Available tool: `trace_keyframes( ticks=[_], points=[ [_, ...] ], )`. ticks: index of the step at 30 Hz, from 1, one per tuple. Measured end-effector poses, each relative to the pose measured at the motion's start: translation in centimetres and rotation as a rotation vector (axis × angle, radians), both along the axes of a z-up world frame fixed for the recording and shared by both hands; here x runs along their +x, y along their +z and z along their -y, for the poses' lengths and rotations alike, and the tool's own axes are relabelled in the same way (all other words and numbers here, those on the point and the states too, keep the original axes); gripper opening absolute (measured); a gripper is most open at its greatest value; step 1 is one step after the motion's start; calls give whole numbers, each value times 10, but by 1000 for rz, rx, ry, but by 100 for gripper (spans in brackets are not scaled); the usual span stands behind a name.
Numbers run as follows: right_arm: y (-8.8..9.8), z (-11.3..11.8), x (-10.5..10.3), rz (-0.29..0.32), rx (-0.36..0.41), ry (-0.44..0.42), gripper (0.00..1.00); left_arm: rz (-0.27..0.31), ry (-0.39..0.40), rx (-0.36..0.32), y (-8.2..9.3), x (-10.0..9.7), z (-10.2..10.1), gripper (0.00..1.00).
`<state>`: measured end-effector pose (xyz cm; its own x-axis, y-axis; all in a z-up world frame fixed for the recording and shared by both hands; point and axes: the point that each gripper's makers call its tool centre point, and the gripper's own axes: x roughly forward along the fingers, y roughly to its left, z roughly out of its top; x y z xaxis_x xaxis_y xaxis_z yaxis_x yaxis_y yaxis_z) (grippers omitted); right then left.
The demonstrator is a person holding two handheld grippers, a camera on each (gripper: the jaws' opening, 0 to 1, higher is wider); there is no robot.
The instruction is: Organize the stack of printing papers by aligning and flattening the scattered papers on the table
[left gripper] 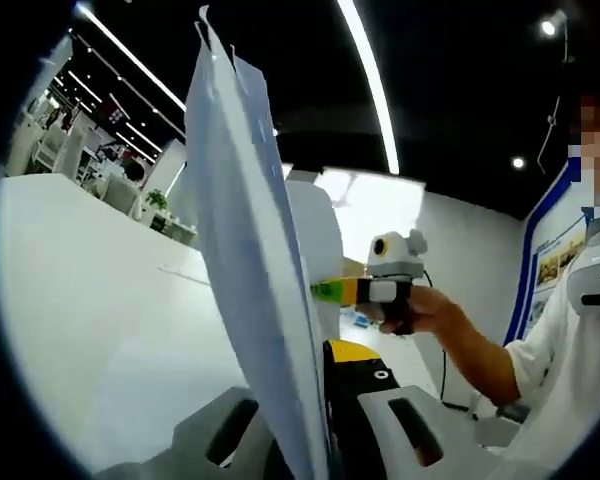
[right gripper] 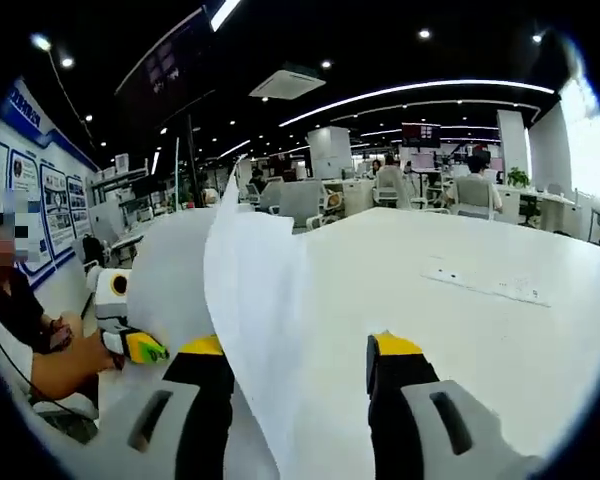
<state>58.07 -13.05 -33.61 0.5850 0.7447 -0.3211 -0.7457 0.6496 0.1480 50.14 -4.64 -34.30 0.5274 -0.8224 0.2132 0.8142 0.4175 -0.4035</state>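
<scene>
- Left gripper view, left: white table (left gripper: 90,320), a bare stretch running back to distant office desks; a thin line, perhaps a sheet edge, lies flat on it mid-field.
- Left gripper view, centre: papers (left gripper: 245,260) stand nearly upright, seen edge-on; the top corners fan apart slightly, so the upper edges are not flush. The lower edge drops between the left gripper (left gripper: 315,430) jaws, which sit close on either side of the sheets and appear to pinch them.
- Left gripper view, right: the right gripper (left gripper: 332,291), held in a hand (left gripper: 425,308), meets the papers' far edge at mid-height with its yellow-green tip. A person in a white sleeve sits beyond.
- Right gripper view, left: the left gripper (right gripper: 145,348) touches the papers (right gripper: 255,300) from that side; a hand and forearm lie just below it. A wall of posters stands behind.
- Right gripper view, centre: the papers rise tilted from between the right gripper (right gripper: 295,365) jaws. The jaws stand well apart; the sheet edge lies against the left jaw, clear of the right one.
- Right gripper view, right: open table (right gripper: 460,330), with one flat strip (right gripper: 490,283) lying well apart from the papers; desks and seated people lie beyond the far edge.
</scene>
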Motion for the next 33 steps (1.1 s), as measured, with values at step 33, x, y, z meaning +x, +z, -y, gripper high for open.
trace_keyframes(
  ticks=[33],
  points=[
    [35, 55, -20, 70, 41, -85, 52, -10, 65, -60, 37, 3, -14, 6]
  ],
)
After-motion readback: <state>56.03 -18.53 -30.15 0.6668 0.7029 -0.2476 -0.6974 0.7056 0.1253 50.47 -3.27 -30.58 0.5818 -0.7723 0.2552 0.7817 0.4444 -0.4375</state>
